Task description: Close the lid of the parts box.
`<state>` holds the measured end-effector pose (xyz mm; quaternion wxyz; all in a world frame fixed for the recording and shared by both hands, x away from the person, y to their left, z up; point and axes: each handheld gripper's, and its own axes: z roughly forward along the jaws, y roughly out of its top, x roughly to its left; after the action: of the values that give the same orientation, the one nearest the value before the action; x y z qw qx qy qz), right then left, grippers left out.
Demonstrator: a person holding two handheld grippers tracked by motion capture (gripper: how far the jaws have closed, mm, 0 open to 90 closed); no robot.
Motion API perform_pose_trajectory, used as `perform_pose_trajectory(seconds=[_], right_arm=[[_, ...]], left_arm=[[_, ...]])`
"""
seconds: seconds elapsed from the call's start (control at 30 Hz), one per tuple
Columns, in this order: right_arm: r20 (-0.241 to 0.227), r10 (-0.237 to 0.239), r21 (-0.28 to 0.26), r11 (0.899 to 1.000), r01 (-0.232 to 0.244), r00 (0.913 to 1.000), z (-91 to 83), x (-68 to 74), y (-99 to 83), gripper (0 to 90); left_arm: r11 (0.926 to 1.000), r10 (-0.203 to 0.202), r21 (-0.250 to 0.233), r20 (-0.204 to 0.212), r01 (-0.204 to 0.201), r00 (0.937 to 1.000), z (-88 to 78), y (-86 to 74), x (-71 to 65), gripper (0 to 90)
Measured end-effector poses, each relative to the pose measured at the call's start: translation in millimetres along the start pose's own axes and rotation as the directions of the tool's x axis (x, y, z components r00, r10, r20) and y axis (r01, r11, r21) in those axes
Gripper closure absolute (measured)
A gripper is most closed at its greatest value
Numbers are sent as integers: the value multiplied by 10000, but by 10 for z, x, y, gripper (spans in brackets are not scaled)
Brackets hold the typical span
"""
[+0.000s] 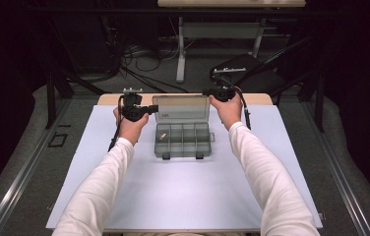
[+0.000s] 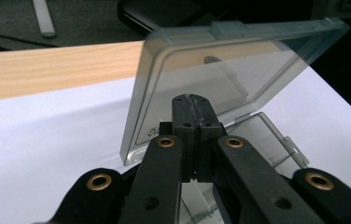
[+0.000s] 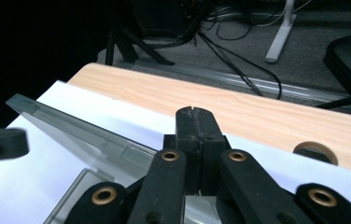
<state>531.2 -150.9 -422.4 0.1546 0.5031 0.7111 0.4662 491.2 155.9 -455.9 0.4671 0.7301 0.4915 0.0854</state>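
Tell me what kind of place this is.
Probably a lab or recording studio set up for handling trials. A white sheet covers a wooden table, dark curtains hang around it, and loose cables trail over the carpeted floor beside desk legs and a black chair.

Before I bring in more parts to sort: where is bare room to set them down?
The white mat is bare between the forearms, in front of the open box, and along its left and right edges. It is crowded at the lid, where the left gripper and right gripper flank it.
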Motion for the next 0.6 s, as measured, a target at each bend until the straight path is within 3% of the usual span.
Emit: perform_pose_trajectory(seconds=[0.13, 0.27, 0.37, 0.6], right_arm=[[-212, -138, 321, 9994, 145, 9997, -57, 70, -72, 900], [-550, -229, 659, 9975, 265, 9982, -125, 129, -181, 900], [-786, -345, 857, 9955, 413, 9963, -167, 156, -282, 892], [-1166, -468, 1096, 9922, 597, 9921, -258, 196, -493, 899]], left_arm=[[9996, 23, 288, 25, -24, 10000, -5, -37, -39, 900], [9992, 17, 406, 344, -31, 9994, -42, -140, -93, 900], [9993, 96, 350, 236, -104, 9997, -89, -218, -115, 900], [9983, 471, 322, 406, -484, 9981, -149, -411, -195, 900]])
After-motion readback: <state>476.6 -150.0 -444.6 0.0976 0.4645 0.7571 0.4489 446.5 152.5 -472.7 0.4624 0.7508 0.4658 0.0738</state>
